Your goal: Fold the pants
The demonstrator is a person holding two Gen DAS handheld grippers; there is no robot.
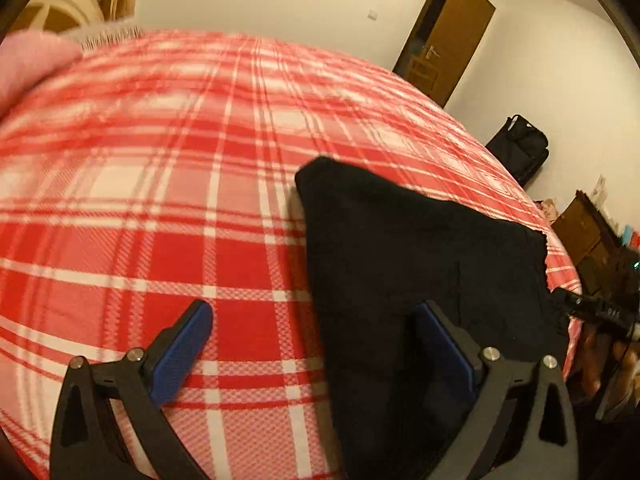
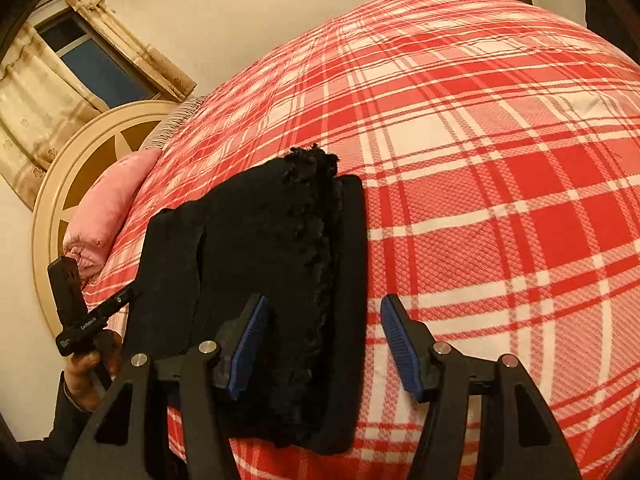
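The black pants point(image 1: 420, 264) lie folded into a compact stack on the red plaid bedspread point(image 1: 160, 200). In the right wrist view the pants point(image 2: 264, 264) show a frayed hem edge on top. My left gripper point(image 1: 316, 336) is open and empty; its left finger hangs over the bedspread, its right finger over the pants. My right gripper point(image 2: 324, 340) is open and empty above the near right part of the stack. The left gripper's body point(image 2: 80, 316) and the hand holding it show at the left of the right wrist view.
A pink pillow point(image 2: 108, 208) lies by the round cream headboard point(image 2: 80, 152). A curtained window point(image 2: 80, 56) is behind it. A brown door point(image 1: 448, 36), a black bag point(image 1: 520, 148) and brown furniture point(image 1: 584, 228) stand beyond the bed's far side.
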